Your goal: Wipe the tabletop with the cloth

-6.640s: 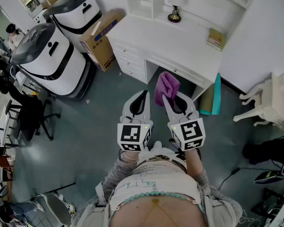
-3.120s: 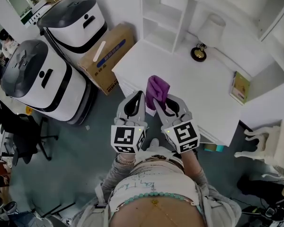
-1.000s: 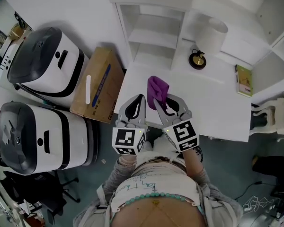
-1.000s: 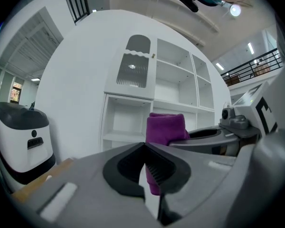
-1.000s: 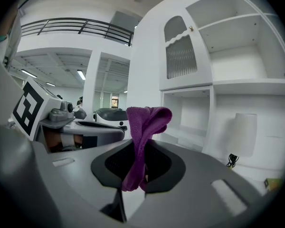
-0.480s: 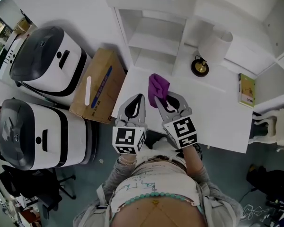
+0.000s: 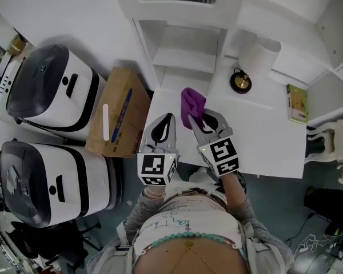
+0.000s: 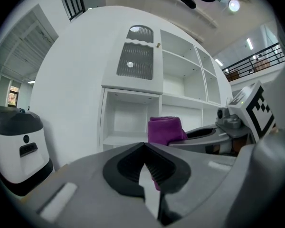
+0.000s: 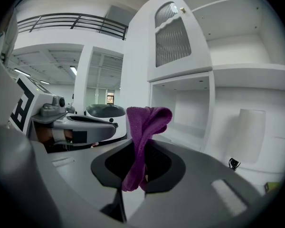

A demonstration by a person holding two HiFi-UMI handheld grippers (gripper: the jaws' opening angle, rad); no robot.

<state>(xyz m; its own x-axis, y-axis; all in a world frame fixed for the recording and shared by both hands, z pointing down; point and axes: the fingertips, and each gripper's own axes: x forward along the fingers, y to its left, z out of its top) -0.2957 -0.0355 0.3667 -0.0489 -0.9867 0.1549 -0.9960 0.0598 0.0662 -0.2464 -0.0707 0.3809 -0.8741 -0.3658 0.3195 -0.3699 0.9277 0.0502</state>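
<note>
Down at the near edge, by the person's waist, 2 pairs of tongs point out side by side. Left tongs (image 7: 170,116) are closed on nothing, tips meeting, over the left corner of the white desk (image 7: 257,133). Right tongs (image 7: 195,117), just beside them at 3 o'clock, are clamped on the purple cloth (image 7: 191,103), which sticks out past the tips at 12 o'clock, over the desk. Cardboard box (image 7: 119,120) stands on the floor at 9 o'clock. Further out, lamp (image 7: 240,81) at 1 o'clock, book (image 7: 297,103) at 2 o'clock by the far corner.
</note>
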